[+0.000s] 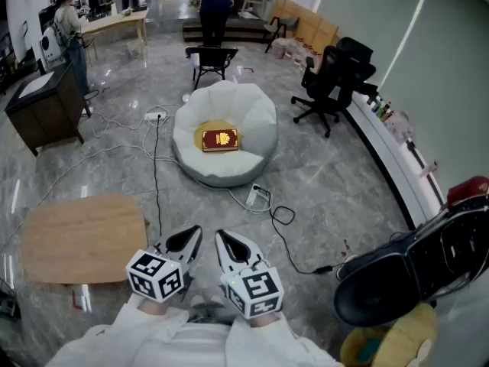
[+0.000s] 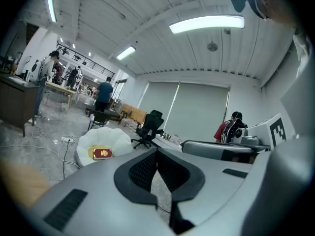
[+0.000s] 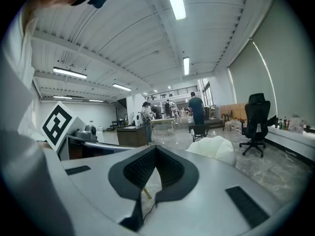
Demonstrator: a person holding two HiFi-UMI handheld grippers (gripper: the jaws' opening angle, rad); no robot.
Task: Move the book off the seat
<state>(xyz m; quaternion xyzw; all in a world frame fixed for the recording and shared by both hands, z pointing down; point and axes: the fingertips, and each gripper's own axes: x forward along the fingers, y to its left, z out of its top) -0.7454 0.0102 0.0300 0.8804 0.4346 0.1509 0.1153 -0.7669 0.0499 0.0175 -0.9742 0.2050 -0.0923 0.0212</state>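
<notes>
Head view: the red book (image 1: 220, 139) lies flat on a yellow patch in the hollow of the white beanbag seat (image 1: 256, 113), mid-floor. Both claws are held low near the person's body, well apart from the seat. The left claw (image 1: 192, 236) and right claw (image 1: 223, 240) sit side by side, each with its jaws together and nothing in them. A low wooden table (image 1: 82, 238) stands on the floor left of the claws; a black office chair (image 1: 333, 77) stands right of the seat.

Left gripper view: jaws closed tip to tip, nothing between them. The book (image 2: 103, 153) shows on the seat (image 2: 109, 137), ahead and to the left.

Right gripper view: jaws closed, empty. The seat (image 3: 215, 149) shows ahead to the right; the book is not visible here.
</notes>
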